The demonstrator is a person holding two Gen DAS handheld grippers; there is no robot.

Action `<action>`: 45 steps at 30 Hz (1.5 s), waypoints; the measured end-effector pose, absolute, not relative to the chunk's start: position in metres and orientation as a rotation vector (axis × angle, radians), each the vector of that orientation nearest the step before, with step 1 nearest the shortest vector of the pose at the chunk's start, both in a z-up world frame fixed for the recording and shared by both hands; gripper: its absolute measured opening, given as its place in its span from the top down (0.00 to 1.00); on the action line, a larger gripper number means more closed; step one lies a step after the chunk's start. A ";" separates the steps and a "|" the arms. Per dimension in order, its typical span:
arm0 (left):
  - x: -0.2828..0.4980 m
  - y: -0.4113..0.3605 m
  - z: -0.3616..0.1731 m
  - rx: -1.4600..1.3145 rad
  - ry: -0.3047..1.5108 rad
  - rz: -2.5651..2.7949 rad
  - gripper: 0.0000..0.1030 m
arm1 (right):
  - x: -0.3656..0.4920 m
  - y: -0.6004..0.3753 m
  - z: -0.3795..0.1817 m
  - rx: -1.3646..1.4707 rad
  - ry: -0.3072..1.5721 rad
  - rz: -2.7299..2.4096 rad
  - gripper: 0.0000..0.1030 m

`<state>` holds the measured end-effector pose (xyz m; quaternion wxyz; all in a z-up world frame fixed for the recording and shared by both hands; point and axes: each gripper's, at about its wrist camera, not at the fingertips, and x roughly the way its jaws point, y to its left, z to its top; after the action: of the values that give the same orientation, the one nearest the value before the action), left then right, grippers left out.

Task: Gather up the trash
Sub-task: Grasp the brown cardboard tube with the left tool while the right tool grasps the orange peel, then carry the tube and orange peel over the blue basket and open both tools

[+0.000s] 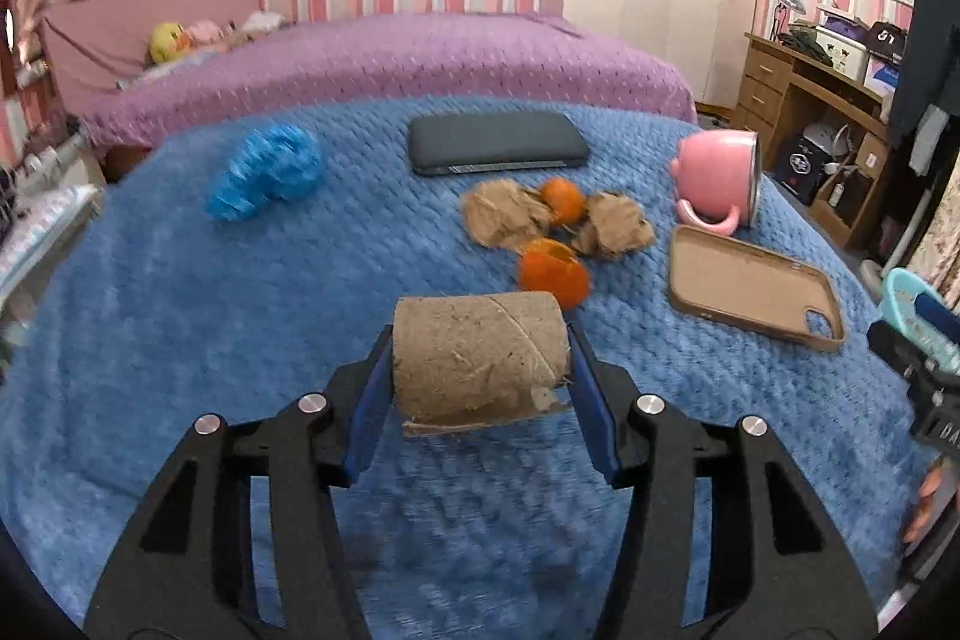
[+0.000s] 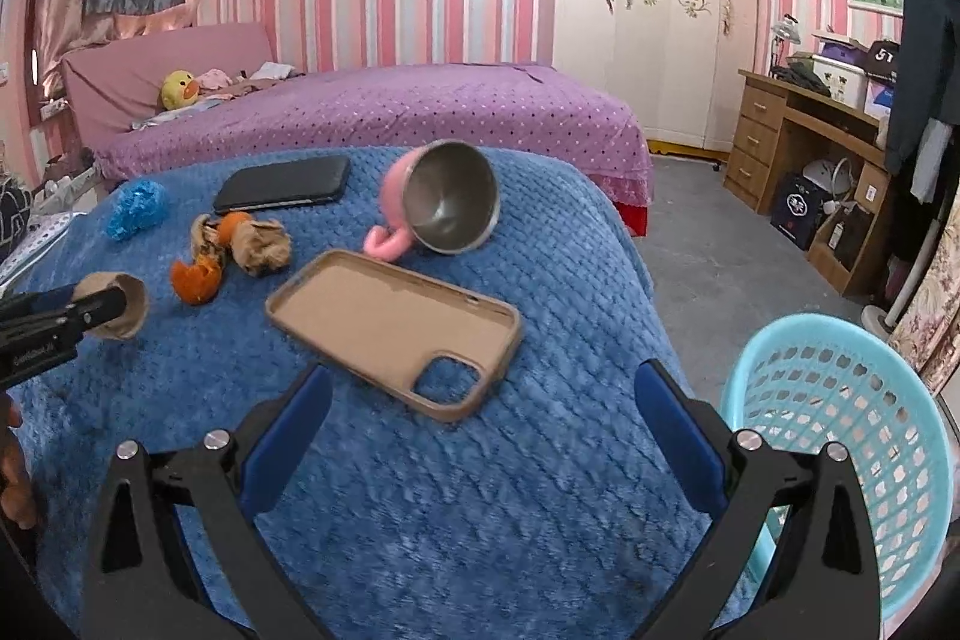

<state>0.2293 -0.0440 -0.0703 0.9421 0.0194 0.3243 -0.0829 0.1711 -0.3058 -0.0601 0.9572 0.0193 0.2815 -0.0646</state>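
Observation:
A brown cardboard tube [image 1: 480, 358] lies crosswise between the blue pads of my left gripper [image 1: 480, 333], which is shut on its two ends just above the blue blanket [image 1: 180, 310]. Beyond it lie orange peels [image 1: 552, 271], crumpled brown paper [image 1: 501, 214] and a crumpled blue wrapper [image 1: 264, 172]. My right gripper [image 2: 480, 369] stands open with nothing between its fingers, over the blanket's near edge. A light blue plastic basket [image 2: 840, 430] stands just to its right. In the right wrist view the tube [image 2: 123, 307] shows at far left, in the left gripper.
On the blanket lie a dark phone [image 1: 498, 142], a tipped pink mug [image 1: 717, 181] and a tan phone case [image 1: 756, 289]. A purple bed [image 2: 390, 112] stands behind. A wooden desk [image 2: 798, 142] and grey floor [image 2: 708, 244] are to the right.

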 end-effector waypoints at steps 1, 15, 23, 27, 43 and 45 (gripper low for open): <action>0.227 -0.039 -0.068 0.056 0.644 -0.153 0.48 | 0.172 -0.301 -0.057 0.042 0.564 -0.119 0.04; 0.234 0.069 -0.069 -0.015 0.610 0.049 0.48 | 0.213 -0.220 -0.051 0.028 0.555 0.066 0.04; 0.240 0.078 -0.076 -0.061 0.624 0.066 0.48 | 0.241 -0.182 -0.061 0.006 0.613 0.126 0.05; 0.241 0.078 -0.078 -0.056 0.635 0.066 0.48 | 0.259 -0.161 -0.072 -0.010 0.655 0.163 0.07; 0.242 0.080 -0.080 -0.070 0.648 0.064 0.48 | 0.302 -0.134 -0.094 -0.025 0.787 0.237 0.70; 0.242 0.081 -0.080 -0.072 0.648 0.065 0.48 | 0.296 -0.135 -0.092 -0.025 0.773 0.246 0.72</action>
<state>0.2422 0.0805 -0.0801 0.9469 -0.0352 0.3180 0.0317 0.2961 -0.1347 -0.0916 0.9188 -0.0122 0.3760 0.1198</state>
